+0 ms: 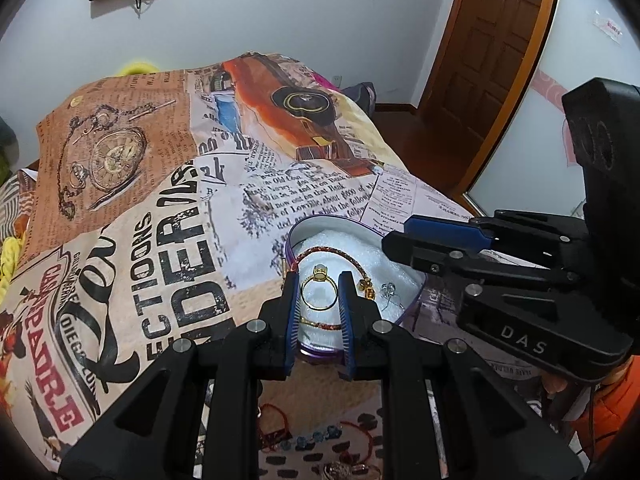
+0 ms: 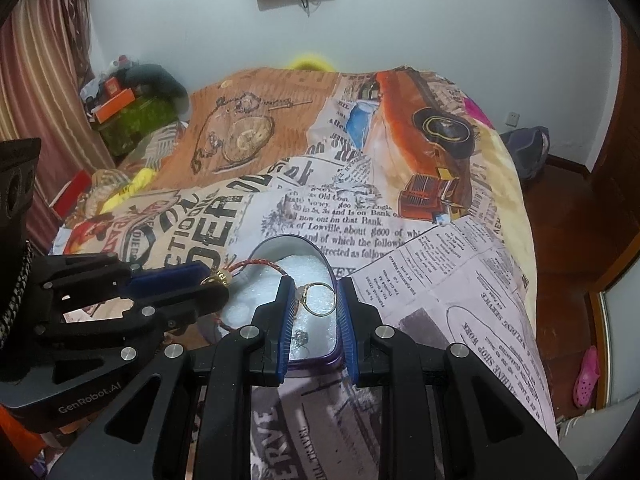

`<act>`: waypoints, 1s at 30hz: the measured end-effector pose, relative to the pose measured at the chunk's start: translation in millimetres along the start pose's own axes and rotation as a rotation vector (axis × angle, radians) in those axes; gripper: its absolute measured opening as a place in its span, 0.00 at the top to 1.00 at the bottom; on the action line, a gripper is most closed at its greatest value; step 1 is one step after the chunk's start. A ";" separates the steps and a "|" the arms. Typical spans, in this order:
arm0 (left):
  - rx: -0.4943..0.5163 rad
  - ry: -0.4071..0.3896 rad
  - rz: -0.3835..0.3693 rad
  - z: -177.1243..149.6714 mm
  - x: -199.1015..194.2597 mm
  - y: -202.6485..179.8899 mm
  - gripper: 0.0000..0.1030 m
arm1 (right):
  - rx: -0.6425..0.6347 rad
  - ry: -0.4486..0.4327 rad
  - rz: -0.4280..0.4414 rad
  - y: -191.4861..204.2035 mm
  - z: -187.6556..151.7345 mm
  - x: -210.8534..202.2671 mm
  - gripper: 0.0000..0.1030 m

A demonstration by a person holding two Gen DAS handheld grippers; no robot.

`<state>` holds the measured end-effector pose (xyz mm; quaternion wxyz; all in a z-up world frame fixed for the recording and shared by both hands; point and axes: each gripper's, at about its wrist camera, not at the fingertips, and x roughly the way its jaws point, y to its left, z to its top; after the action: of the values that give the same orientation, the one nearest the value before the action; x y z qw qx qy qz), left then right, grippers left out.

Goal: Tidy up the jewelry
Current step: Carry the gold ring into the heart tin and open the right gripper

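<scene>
A heart-shaped purple box (image 1: 296,227) with white padding lies on the printed bedspread; it also shows in the right wrist view (image 2: 334,276). Inside lie a gold ring (image 1: 318,290) with a pale stone, a red-and-gold braided bracelet (image 1: 332,251) and a small clear earring (image 1: 389,290). My left gripper (image 1: 318,284) is open, its fingers either side of the ring, just above the padding. My right gripper (image 2: 314,284) is open over the same box, the ring (image 2: 318,299) between its fingers. The bracelet's gold clasp (image 2: 219,278) rests by the left gripper's fingertips.
More jewelry lies on the bedspread near me: red cord bracelets (image 1: 276,420) and a blue bead chain (image 1: 316,438). The bed's edge drops to a wooden floor (image 2: 568,216) at right. Clutter and a curtain (image 2: 44,80) stand at left. A wooden door (image 1: 492,52) is at far right.
</scene>
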<state>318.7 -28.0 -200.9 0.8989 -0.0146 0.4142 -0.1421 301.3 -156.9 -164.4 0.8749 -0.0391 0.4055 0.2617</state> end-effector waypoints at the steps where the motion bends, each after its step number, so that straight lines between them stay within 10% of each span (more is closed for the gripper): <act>1: 0.002 0.001 0.000 0.4 1.4 -0.6 0.83 | 0.000 0.005 0.001 -0.5 0.2 1.4 0.81; 30: 0.030 0.017 0.008 -3.1 1.4 -5.4 0.83 | -0.023 0.054 -0.014 5.3 6.4 10.7 0.81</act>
<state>315.9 -33.3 -203.2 0.8960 0.0020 0.4199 -0.1447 308.9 -146.1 -167.1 0.8649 -0.0589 0.4259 0.2591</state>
